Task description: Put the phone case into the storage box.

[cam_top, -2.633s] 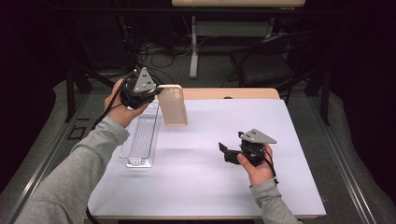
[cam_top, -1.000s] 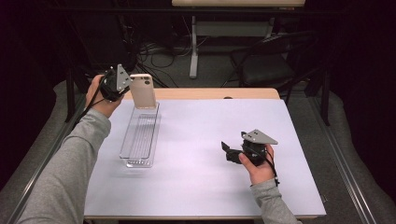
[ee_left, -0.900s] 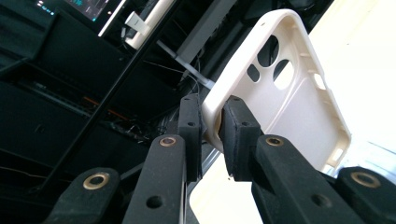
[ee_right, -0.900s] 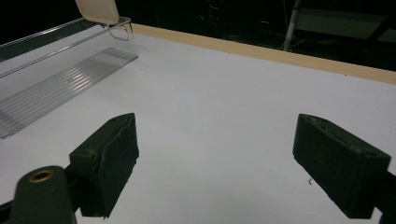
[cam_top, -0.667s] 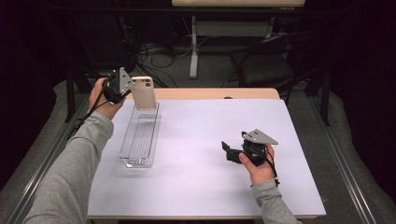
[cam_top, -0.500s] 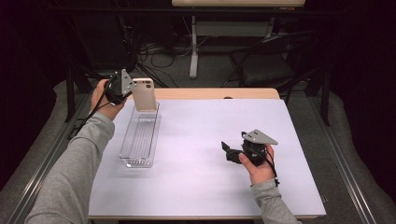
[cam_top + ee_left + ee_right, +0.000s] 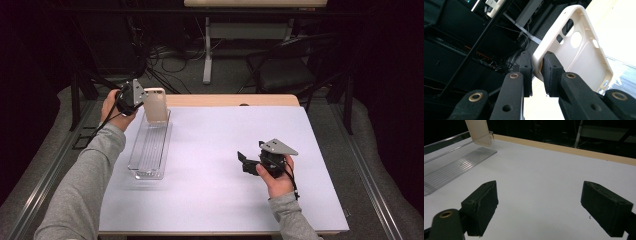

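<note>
Nearest, at the table's right side, the right gripper rests in the person's hand low over the white table, its jaws spread wide with nothing between them; the right gripper view shows bare tabletop in the gap between the two black pads. Further off to the left lies a clear plastic tray, long and narrow with a ribbed floor, its length running away from the person. Above the tray's far end hangs a cream phone case, upright, its lower edge at or just inside the tray's far rim; whether it touches the tray floor cannot be told. The left gripper pinches the case by its edge, jaws closed narrow on the thin rim, as the left gripper view shows, with the hollow inner side and camera cutouts of the case facing that camera. Beyond the table's wooden far edge stand dark stands and cables on the floor
</note>
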A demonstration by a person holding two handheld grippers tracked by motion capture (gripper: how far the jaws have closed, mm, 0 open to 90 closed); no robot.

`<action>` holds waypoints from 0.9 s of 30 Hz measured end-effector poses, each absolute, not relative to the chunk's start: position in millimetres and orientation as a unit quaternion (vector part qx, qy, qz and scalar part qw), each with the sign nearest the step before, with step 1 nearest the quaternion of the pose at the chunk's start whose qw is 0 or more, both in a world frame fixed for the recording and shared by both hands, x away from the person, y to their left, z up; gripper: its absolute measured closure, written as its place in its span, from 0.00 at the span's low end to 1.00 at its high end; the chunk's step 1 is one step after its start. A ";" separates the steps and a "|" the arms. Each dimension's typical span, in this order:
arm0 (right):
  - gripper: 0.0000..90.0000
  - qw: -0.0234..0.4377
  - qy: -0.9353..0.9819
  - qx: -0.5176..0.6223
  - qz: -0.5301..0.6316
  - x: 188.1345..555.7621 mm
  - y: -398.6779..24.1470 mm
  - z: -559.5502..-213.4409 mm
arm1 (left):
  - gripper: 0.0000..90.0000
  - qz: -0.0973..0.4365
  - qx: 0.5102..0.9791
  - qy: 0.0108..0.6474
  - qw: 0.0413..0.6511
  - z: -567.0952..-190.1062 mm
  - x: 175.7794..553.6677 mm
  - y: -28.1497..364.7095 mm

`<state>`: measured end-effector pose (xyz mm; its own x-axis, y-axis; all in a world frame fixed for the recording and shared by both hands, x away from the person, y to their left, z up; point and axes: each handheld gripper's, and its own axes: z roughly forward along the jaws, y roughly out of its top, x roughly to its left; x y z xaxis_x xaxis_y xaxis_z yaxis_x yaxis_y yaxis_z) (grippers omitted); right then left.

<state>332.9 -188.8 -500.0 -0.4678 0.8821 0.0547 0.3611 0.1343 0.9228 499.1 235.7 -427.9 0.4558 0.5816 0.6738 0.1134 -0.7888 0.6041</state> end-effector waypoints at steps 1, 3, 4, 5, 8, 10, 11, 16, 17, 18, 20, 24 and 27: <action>0.15 0.267 0.705 0.440 0.488 332.7 -188.8 -499.9 | 0.88 0.478 0.816 0.214 0.246 -428.9 499.7 235.2; 0.15 0.267 0.705 0.440 0.487 332.7 -188.9 -499.9 | 0.88 0.478 0.816 0.214 0.246 -430.5 500.1 234.2; 0.15 0.267 0.705 0.441 0.488 332.6 -189.1 -499.8 | 0.88 0.477 0.816 0.215 0.247 -431.7 499.8 233.8; 0.15 0.267 0.704 0.441 0.488 332.7 -189.4 -499.7 | 0.88 0.475 0.817 0.214 0.248 -433.3 499.7 233.5; 0.15 0.268 0.704 0.441 0.488 332.7 -189.6 -499.7 | 0.88 0.476 0.817 0.212 0.244 -439.2 500.0 233.6; 0.15 0.267 0.704 0.442 0.488 332.8 -189.2 -500.0 | 0.88 0.476 0.816 0.216 0.245 -441.9 500.1 235.0; 0.15 0.268 0.705 0.440 0.487 333.1 -189.0 -500.2 | 0.88 0.475 0.816 0.217 0.247 -442.9 500.3 235.6; 0.15 0.267 0.708 0.439 0.484 333.6 -187.4 -501.0 | 0.88 0.478 0.814 0.219 0.248 -445.6 500.1 237.1; 0.15 0.266 0.709 0.439 0.484 333.7 -186.9 -501.2 | 0.88 0.479 0.813 0.219 0.250 -446.4 500.1 237.5; 0.15 0.266 0.709 0.438 0.484 333.8 -186.3 -501.7 | 0.88 0.480 0.812 0.219 0.249 -446.9 500.2 237.8; 0.15 0.265 0.710 0.438 0.484 333.9 -185.4 -502.4 | 0.88 0.478 0.813 0.221 0.248 -448.7 500.3 238.4; 0.15 0.263 0.712 0.438 0.482 334.1 -184.5 -503.6 | 0.88 0.481 0.811 0.220 0.250 -450.4 500.2 238.7; 0.15 0.264 0.713 0.437 0.481 334.5 -184.3 -504.5 | 0.88 0.482 0.812 0.215 0.249 -450.5 500.5 238.6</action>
